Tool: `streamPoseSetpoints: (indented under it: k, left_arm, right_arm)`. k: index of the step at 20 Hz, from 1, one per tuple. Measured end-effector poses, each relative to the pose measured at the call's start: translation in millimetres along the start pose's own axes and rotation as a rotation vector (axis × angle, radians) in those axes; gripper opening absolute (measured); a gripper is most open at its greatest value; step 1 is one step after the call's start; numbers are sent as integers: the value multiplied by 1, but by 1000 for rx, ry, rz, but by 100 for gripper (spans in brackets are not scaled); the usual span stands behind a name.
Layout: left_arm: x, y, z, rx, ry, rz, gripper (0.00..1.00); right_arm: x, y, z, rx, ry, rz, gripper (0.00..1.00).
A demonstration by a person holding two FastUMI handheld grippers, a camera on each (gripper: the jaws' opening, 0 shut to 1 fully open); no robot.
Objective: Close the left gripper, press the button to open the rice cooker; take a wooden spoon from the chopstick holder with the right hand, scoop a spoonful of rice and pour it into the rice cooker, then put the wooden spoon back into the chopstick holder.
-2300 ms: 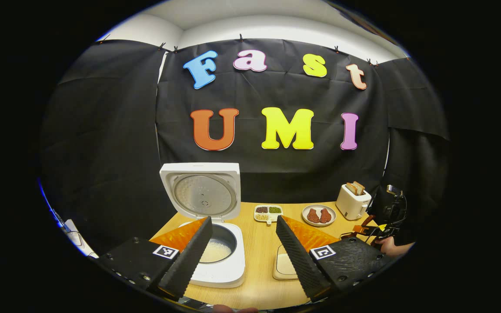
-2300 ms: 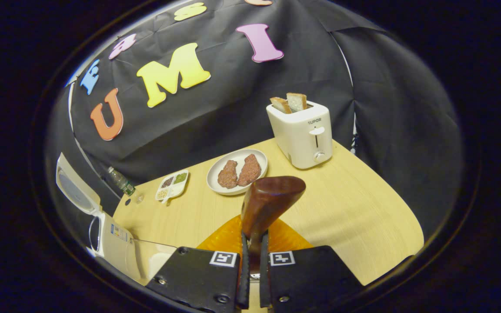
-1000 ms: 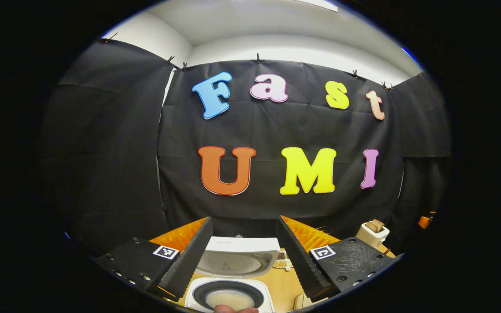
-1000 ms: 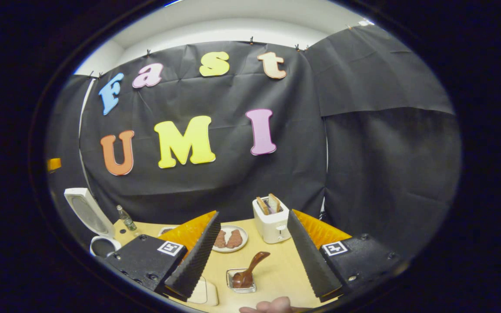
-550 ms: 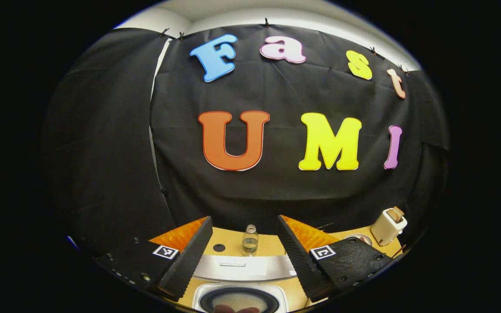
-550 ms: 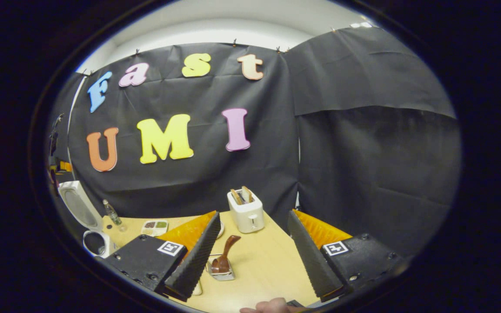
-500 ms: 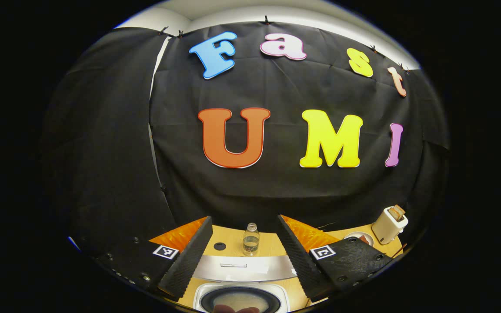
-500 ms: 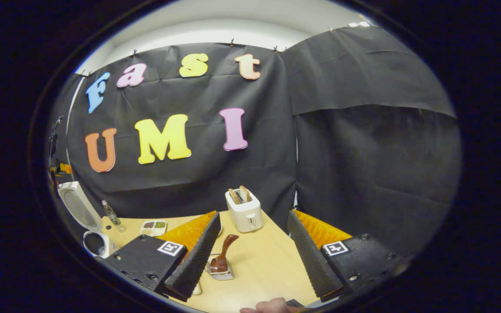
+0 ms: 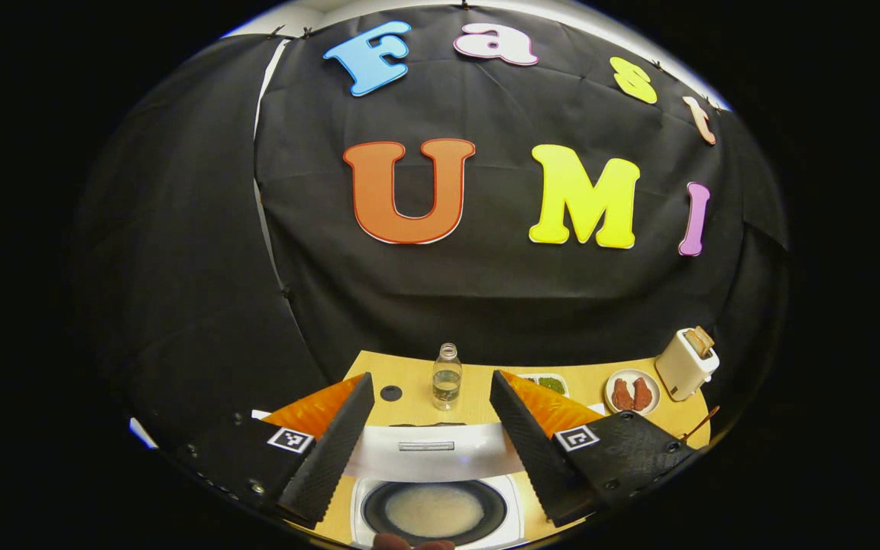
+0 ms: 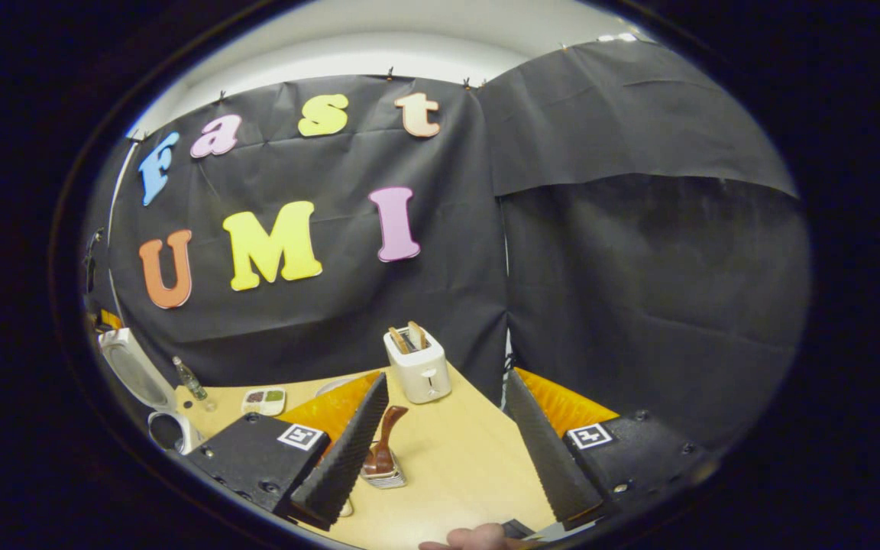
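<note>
Left gripper point(image 9: 431, 428) spread wide, holding nothing, poised above the rice cooker point(image 9: 437, 510). Between its fingers point(image 9: 329, 457), the cooker's lid point(image 9: 432, 451) standing open at the far side of the white body, pot point(image 9: 434, 510) exposed with a pale layer of rice point(image 9: 434, 510) in the bottom. Beyond the lid, on the wooden table point(image 9: 409, 378), a small clear bottle point(image 9: 446, 376) upright, a dark round cap point(image 9: 390, 393) just to its left. Farther right: a divided dish of grains point(image 9: 547, 382), a plate with two pieces of meat point(image 9: 631, 393), and a white toaster point(image 9: 686, 363) with bread poking out at the far right edge.

Right gripper point(image 10: 444, 443) likewise wide open and empty, raised above the table point(image 10: 470, 466). Wooden spoon point(image 10: 383, 443) back in the chopstick holder point(image 10: 383, 475), bowl end down inside it, handle up and leaning slightly toward the right and far side, long axis near upright. Holder on the table just beside the gripper's left finger point(image 10: 342, 458), apart from it. Toaster point(image 10: 417, 371) beyond, near the far wall; grain dish point(image 10: 263, 400), bottle point(image 10: 189, 382) and open rice cooker point(image 10: 142, 389) off at the left. Part of a hand point(image 10: 478, 538) at the bottom edge.
</note>
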State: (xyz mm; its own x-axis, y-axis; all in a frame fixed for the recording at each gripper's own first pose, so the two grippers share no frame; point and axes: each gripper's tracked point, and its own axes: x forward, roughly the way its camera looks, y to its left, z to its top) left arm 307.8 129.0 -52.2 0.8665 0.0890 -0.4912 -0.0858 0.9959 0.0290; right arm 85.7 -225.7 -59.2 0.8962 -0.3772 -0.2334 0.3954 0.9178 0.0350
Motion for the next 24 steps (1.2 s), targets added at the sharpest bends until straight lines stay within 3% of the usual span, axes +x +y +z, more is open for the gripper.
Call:
streamPoseSetpoints:
  k: [9,10,15,24]
  left_arm:
    - [-88,-15,-118,-53,206,-58,99]
    - [-92,-14,-134,-46,225,-55,99]
    - [-102,-9,-178,-42,300,-36,100]
    - [-107,-11,-239,-57,450,-60,99]
  right_arm:
    - [-12,58,-9,-9,7,176,100]
    - [-14,64,-12,-13,9,194,96]
    - [-23,90,-22,-36,33,271,100]
    - [-29,108,-28,-41,46,319,100]
